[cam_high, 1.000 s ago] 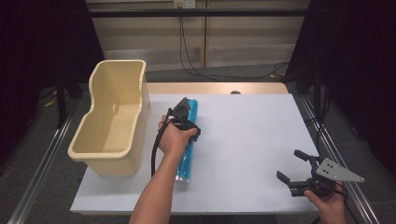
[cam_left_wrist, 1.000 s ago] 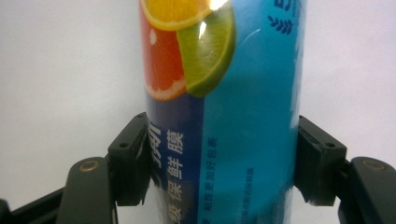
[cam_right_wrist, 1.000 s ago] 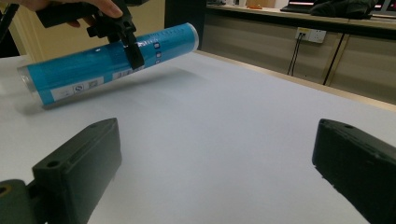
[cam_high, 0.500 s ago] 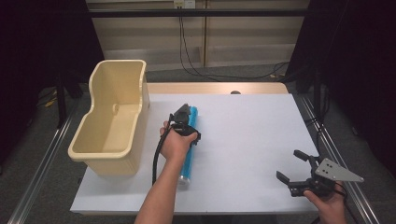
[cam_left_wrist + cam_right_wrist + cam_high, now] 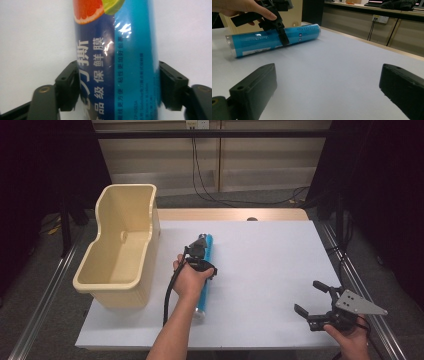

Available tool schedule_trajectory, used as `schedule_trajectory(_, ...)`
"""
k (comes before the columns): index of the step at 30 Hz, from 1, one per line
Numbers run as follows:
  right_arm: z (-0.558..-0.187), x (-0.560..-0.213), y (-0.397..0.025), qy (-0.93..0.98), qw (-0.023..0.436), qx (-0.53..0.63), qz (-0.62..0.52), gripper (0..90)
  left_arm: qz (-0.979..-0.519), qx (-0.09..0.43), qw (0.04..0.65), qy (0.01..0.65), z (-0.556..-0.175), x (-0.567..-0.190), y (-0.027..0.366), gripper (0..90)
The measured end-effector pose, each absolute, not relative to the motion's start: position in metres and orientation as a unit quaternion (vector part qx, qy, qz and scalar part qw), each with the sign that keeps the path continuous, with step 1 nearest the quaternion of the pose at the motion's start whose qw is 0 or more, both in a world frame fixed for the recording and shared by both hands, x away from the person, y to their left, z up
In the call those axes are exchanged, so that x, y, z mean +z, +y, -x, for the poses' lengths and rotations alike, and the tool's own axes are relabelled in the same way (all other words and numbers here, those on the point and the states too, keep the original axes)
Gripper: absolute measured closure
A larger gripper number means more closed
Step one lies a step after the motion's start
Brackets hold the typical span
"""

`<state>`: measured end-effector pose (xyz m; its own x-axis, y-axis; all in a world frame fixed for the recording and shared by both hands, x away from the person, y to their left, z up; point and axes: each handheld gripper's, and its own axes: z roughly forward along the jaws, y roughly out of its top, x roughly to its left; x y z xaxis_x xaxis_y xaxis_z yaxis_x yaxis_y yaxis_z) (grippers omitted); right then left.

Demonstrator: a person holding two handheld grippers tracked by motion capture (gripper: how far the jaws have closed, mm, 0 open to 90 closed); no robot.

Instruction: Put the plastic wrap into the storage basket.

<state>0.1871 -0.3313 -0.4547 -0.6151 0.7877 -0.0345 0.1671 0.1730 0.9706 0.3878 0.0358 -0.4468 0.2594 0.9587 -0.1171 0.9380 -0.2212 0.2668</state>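
- In the high view, a blue cylindrical roll (image 5: 205, 270) lies flat on the white surface (image 5: 265, 270), a little left of the frame's middle, its long axis running from the lower middle up toward the centre.
- The left gripper (image 5: 200, 251) is set over the upper half of the roll, with the person's left hand (image 5: 189, 279) wrapped round its handle and a black cable trailing down beside the forearm.
- In the left gripper view, the roll (image 5: 117, 60) runs up the centre of the frame between the two black jaws. Both jaws press against its sides at the lower left and lower right, so the gripper is clamped on it.
- The roll's wrapper shows white printed characters on dark blue, and sliced citrus fruit at the top of that frame.
- The right gripper (image 5: 314, 304) sits at the lower right of the high view, low over the surface and well apart from the roll. Its jaws are spread wide with nothing between them.
- In the right gripper view, the roll (image 5: 274, 38) lies at the upper left with the left gripper (image 5: 280, 31) straddling it.
- A cream plastic bin (image 5: 120, 255) stands at the left of the high view, just beside the roll but apart from it.
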Motion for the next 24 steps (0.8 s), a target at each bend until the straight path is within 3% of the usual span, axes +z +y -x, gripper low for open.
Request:
schedule_trajectory(8,-0.188,-0.455,-0.333,0.712,0.283,0.546,-0.338,0.9,-0.766,0.024,0.151,0.624,-0.388,-0.446,0.04,31.4)
schedule_trajectory(13,-0.188,-0.455,-0.334,0.712,0.285,0.546,-0.336,0.9,-0.769,0.009,0.12,0.628,-0.391,-0.442,0.04,32.0)
schedule_trajectory(24,-0.188,-0.455,-0.335,0.711,0.285,0.546,-0.338,0.9,-0.765,0.004,0.123,0.633,-0.396,-0.414,0.049,32.2)
